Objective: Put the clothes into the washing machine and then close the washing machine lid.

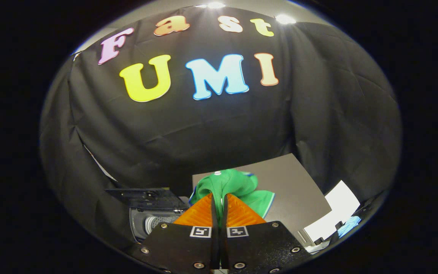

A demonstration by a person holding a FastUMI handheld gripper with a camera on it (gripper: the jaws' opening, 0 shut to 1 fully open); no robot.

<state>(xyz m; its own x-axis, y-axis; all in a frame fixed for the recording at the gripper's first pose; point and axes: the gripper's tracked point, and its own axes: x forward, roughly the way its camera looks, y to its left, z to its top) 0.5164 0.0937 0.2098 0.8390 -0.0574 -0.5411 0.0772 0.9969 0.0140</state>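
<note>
So far, nothing of the task reads as finished. Your gripper [218, 198] has its two orange fingers [200, 211] drawn together, only a thin dark slit between the pads. The green garment [238, 186] bunches just at and beyond the tips. Whether a fold of it is pinched in that slit cannot be told: the pads hide the contact line. The cloth does rise in a hump right at the tips, which would fit a pinch, but treat that as a guess.

The garment lies over the grey board [299, 190], with a pale trim along its right-hand hem and a small white button or snap near the top of the hump. It is outside the machine.

The washing machine [154, 220] sits lower and to the left of the fingers. Its dark lid [146, 198] stands raised behind the opening, and the perforated metal drum [158, 222] shows through the opening. No cloth is visible inside what can be seen of the drum, though most of it is hidden by the gripper body.

To the right of the board lies a white sheet [335, 213], with something light blue [350, 224] just past it; too small to name.

Judgement on progress: early stage.
- Left to do: confirm hold on the garment, carry it left and down over the opening, release it into the drum.
- Then: bring the lid down until shut.
</note>
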